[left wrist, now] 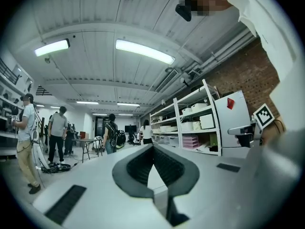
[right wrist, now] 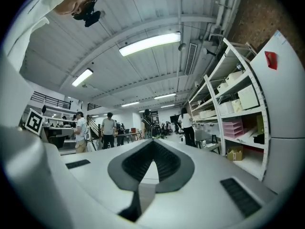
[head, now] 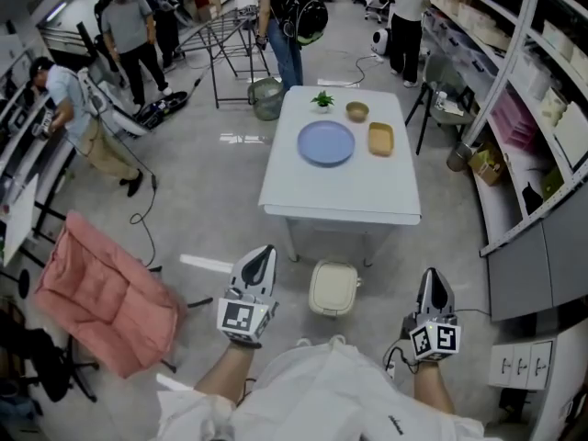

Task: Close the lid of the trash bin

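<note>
A small cream trash bin stands on the floor by the front edge of the white table. Its lid lies flat on top. In the head view my left gripper hangs in the air to the left of the bin, and my right gripper hangs to its right; neither touches it. Both point level towards the room. In the left gripper view the left gripper has its jaws together with nothing between them. The right gripper in its own view looks the same. The bin is out of both gripper views.
The table carries a blue plate, a bowl, a yellow tray and a small plant. A pink padded cover lies at the left. Shelving runs along the right. Several people stand at the back.
</note>
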Available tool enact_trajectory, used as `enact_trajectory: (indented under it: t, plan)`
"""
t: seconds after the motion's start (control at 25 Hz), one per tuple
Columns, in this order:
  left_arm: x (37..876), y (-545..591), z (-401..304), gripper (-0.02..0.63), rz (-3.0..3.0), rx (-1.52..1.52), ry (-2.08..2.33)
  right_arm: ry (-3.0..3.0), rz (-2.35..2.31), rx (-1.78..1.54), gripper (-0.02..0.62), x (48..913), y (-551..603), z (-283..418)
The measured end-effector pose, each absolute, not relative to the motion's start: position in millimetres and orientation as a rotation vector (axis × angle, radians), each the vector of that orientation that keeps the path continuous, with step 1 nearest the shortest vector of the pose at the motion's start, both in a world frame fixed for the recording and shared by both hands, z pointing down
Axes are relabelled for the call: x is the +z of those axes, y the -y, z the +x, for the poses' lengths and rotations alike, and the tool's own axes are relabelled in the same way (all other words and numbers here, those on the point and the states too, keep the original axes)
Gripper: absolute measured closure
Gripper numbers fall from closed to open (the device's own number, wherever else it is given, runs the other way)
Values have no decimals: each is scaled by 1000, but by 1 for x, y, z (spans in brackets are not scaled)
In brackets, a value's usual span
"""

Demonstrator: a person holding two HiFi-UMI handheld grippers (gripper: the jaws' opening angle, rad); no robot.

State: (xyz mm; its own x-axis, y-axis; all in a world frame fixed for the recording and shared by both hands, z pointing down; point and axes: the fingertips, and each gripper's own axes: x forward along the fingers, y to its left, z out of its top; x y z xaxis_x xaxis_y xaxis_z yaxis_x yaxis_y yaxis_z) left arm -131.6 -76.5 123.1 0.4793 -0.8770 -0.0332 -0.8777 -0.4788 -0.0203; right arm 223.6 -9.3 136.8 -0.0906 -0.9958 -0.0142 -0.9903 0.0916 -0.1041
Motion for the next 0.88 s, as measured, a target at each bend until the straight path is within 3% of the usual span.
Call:
enact_trajectory:
  t: [0.88]
  plan:
    - [124, 77, -116, 581, -2697, 51, -1541, -2301, -2051, -97, 578, 133, 14, 220]
